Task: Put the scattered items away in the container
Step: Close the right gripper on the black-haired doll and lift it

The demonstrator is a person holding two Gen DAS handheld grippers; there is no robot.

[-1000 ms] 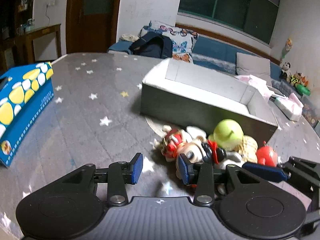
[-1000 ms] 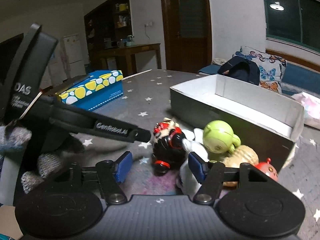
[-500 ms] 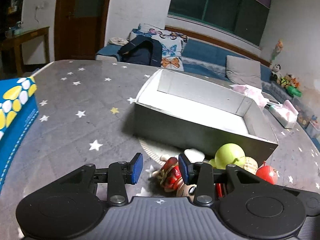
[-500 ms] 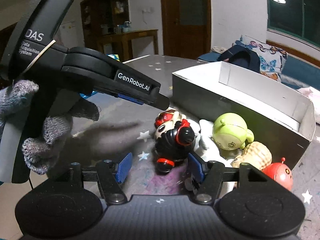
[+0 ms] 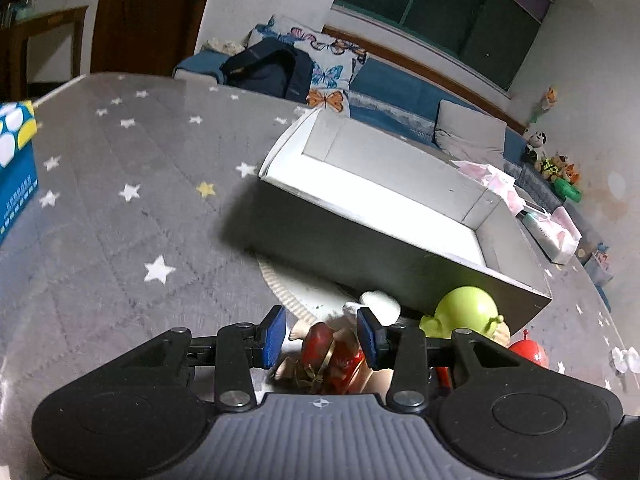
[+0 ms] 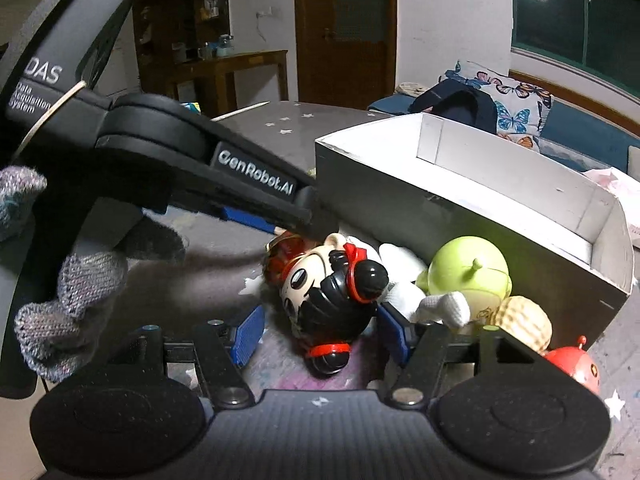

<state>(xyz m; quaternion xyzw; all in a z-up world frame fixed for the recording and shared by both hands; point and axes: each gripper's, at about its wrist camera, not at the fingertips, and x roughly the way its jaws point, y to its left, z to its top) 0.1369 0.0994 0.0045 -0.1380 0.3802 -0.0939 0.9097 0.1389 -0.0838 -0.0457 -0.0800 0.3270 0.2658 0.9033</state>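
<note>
A grey box with a white inside [image 5: 400,204] stands on the star-patterned table; it also shows in the right wrist view [image 6: 460,200]. Toys lie in a heap in front of it: a red-and-gold figure [image 5: 332,356], a black-and-cream doll [image 6: 332,300], a green alien head [image 6: 472,272], a peanut [image 6: 524,322], a red ball toy [image 6: 576,364] and a white plush [image 6: 404,280]. My left gripper [image 5: 320,338] is open with the red-and-gold figure between its pads. My right gripper [image 6: 320,330] is open around the black-and-cream doll.
A blue-and-yellow box [image 5: 16,160] sits at the table's left edge. The left gripper's body [image 6: 160,160] and gloved hand [image 6: 68,300] fill the left of the right wrist view. A sofa with cushions [image 5: 328,68] lies beyond the table.
Both grippers have moved forward onto the toy heap. The left gripper now straddles the red-and-gold figure; the right one now straddles the black-and-cream doll.
</note>
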